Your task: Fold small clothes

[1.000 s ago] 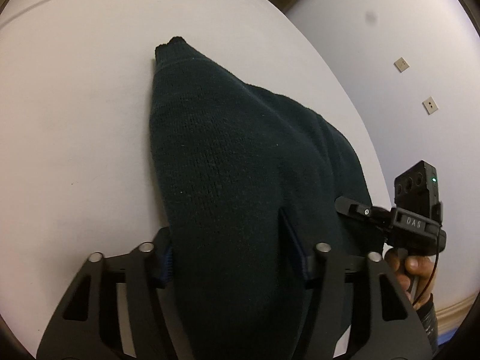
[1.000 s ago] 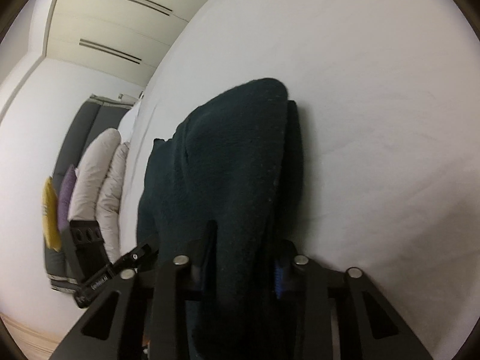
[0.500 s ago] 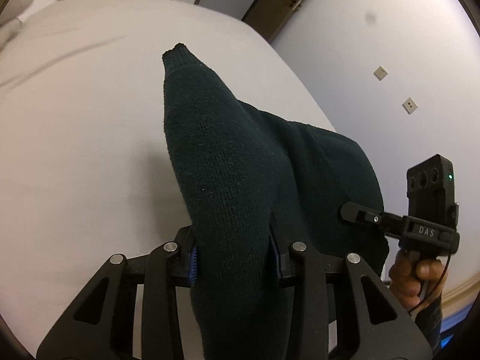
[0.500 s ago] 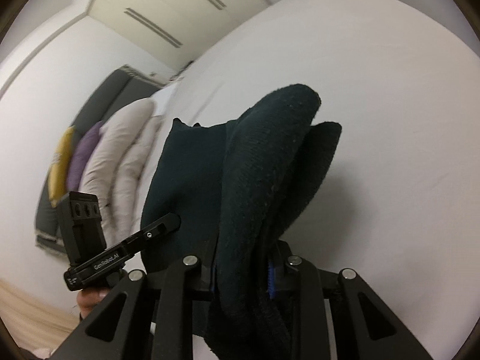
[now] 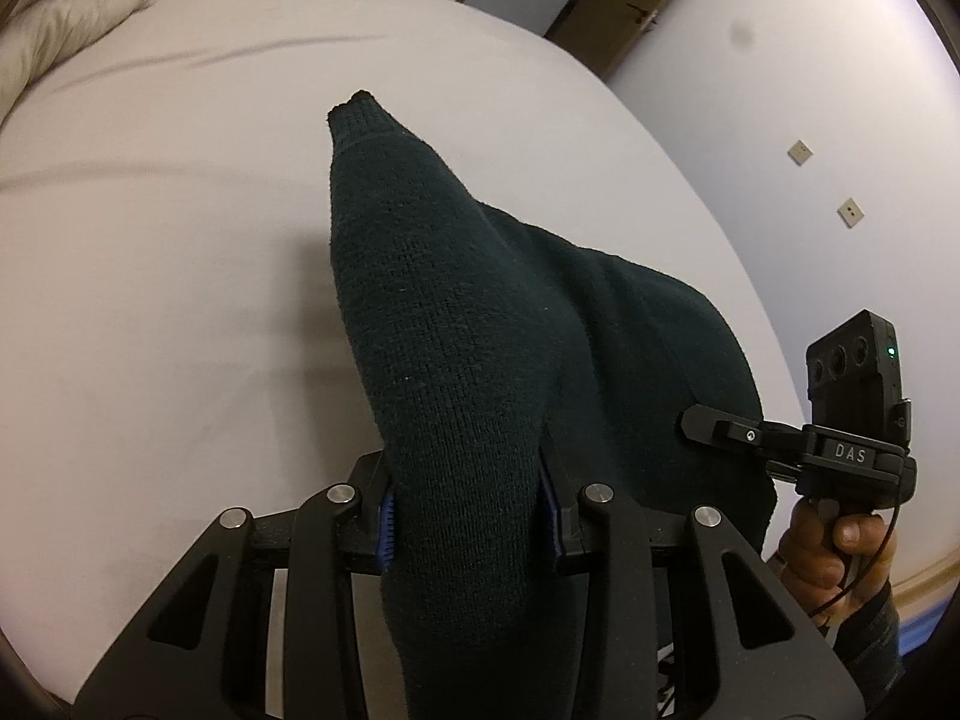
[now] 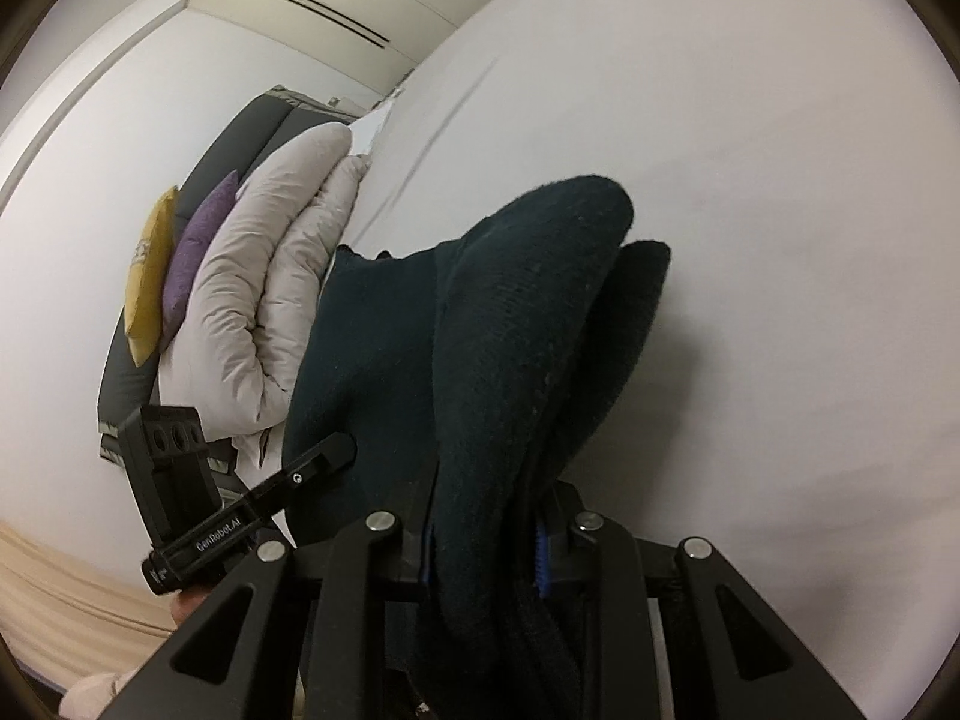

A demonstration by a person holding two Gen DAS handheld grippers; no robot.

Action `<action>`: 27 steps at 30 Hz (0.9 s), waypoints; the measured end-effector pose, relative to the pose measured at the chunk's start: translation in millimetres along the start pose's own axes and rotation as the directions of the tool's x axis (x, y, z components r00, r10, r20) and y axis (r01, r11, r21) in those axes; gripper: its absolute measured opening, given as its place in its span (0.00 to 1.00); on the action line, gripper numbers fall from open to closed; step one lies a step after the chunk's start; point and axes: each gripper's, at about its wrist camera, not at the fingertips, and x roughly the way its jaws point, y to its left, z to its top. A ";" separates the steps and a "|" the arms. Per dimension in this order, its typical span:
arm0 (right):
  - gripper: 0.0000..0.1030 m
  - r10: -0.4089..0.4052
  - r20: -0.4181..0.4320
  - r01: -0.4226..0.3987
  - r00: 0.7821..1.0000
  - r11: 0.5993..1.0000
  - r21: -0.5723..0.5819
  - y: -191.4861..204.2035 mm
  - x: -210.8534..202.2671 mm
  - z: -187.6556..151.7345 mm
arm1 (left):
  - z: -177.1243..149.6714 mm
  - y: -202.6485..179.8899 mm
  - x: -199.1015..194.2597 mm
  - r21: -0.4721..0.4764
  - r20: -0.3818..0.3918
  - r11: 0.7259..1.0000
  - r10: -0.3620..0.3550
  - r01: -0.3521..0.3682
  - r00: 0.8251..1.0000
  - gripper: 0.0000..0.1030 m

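A dark green knitted garment (image 5: 444, 324) hangs stretched over the white bed (image 5: 150, 276). My left gripper (image 5: 468, 516) is shut on a thick bunched fold of it, which fills the gap between the blue pads. In the right wrist view the same garment (image 6: 516, 324) is clamped in my right gripper (image 6: 483, 546), also shut on a bunched fold. The far end of the garment rests on the sheet. Each gripper shows in the other's view: the right one (image 5: 780, 438) held by a hand at the right, the left one (image 6: 252, 504) at the lower left.
White sheet (image 6: 750, 180) spreads around the garment. A folded pale duvet (image 6: 270, 276) with purple and yellow cushions (image 6: 150, 276) lies against a dark headboard. A wall with two sockets (image 5: 849, 213) and a door (image 5: 612, 18) lie beyond the bed's edge.
The left jaws closed onto a bunched fold of the garment. Both grippers lifted and drew back with it, so the cloth rose off the sheet and more of the room shows.
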 end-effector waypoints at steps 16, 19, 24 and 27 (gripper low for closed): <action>0.58 -0.059 0.239 0.003 0.969 0.973 0.229 -63.0 -22.9 -38.8 | -26.1 26.1 -12.5 -0.025 0.143 0.987 0.160 -0.158 0.977 0.76; 0.60 -0.186 0.277 0.123 0.943 0.965 0.231 -55.1 -48.4 -51.7 | -36.3 7.4 -43.6 -0.003 0.241 0.957 0.281 -0.289 0.929 0.76; 0.59 -0.085 0.374 0.079 0.924 0.996 0.033 5.1 -74.7 -65.6 | -52.1 -28.5 -82.8 -0.013 0.367 0.916 0.378 -0.401 0.850 0.81; 0.59 0.074 0.301 -0.047 0.951 0.994 -0.097 40.0 -52.2 -60.4 | -72.0 -27.8 -122.9 -0.013 0.428 0.909 0.381 -0.416 0.819 0.86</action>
